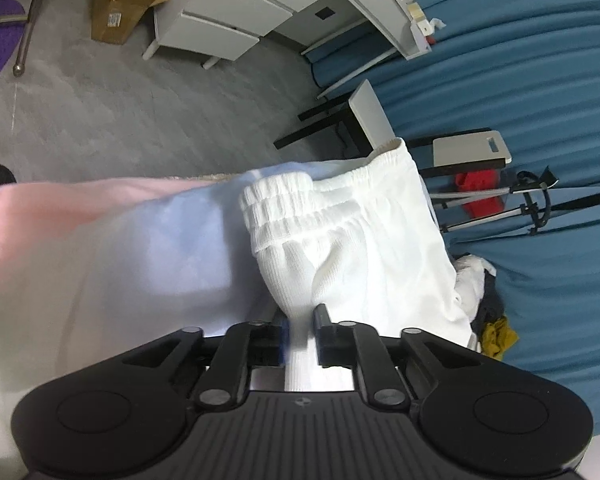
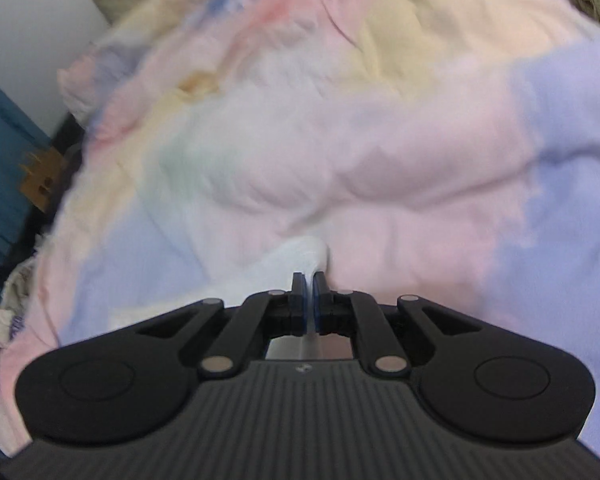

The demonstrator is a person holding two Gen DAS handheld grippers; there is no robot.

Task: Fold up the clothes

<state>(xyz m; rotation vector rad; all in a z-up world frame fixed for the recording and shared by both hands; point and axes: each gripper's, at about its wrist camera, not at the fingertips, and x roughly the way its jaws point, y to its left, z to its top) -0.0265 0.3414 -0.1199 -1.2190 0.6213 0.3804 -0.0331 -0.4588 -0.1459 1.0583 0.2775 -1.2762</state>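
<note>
The step in hand looks like the carrying-over of a fold: both tongs have hold of a white garment with a gathered elastic waistband, and it lies on a pastel blanket of pink, yellow and lilac patches, apparently spread over a bed.

In the left wrist view the left tongs stand a little apart, with a bunch of the white knit running between them. The right-hand pad seems to press the cloth, though blur hides the left one, so the grip is likely but not certain. The waistband sits just beyond, doubled over on itself, with the rest of the garment spreading to the right.

In the right wrist view the right tongs are pinched nearly closed on a small white tuft of the same cloth, low in a blurred picture.

Next, I judge, the held edges need laying flat and square on the blanket before release.

As for containers, a cardboard box stands on the far floor, holding what look like flat brown packs on end.
</note>
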